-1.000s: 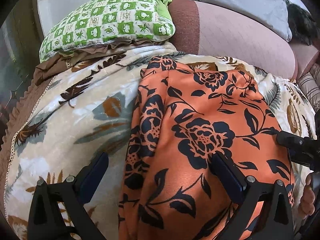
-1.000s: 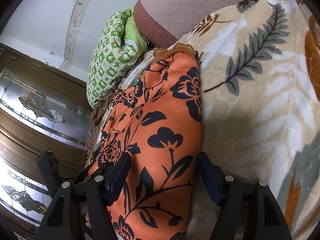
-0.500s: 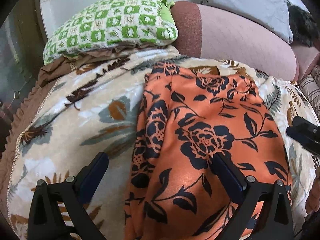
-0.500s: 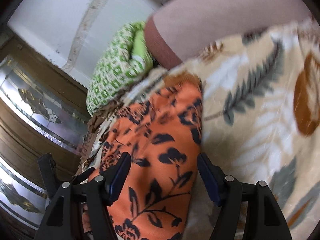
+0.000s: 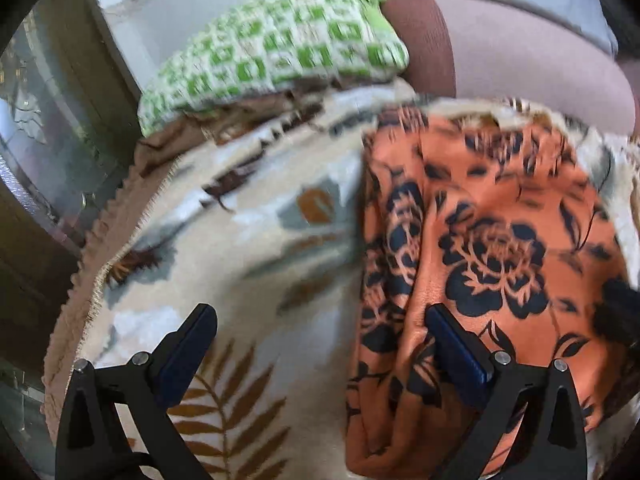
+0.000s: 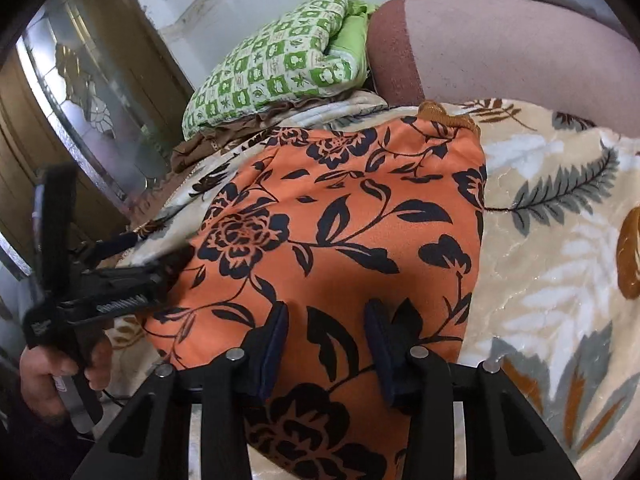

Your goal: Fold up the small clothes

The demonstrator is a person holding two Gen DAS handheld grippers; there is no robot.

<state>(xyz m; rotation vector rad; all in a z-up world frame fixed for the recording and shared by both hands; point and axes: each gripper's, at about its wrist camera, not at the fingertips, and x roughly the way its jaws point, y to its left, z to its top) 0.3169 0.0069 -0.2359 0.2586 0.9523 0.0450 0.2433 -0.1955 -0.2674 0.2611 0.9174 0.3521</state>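
Observation:
An orange garment with a black flower print (image 5: 492, 248) lies flat on a cream leaf-patterned blanket (image 5: 248, 232); it also shows in the right wrist view (image 6: 340, 232). My left gripper (image 5: 320, 340) is open above the garment's left edge, with one finger over the blanket and one over the cloth. My right gripper (image 6: 326, 344) hangs over the garment's near end with its jaws narrowed but apart, and nothing shows between them. The left gripper (image 6: 100, 292) and the hand holding it show at the left of the right wrist view.
A green checked pillow (image 6: 280, 68) lies at the far end of the blanket. A pink sofa backrest (image 6: 500, 48) runs behind it. A glass-panelled wooden door (image 6: 80, 92) stands at the left. The blanket's brown frilled edge (image 5: 100, 232) drops off at the left.
My right gripper has swung over the garment and its jaws have narrowed. My left gripper has shifted left, so the garment now sits further right in its view.

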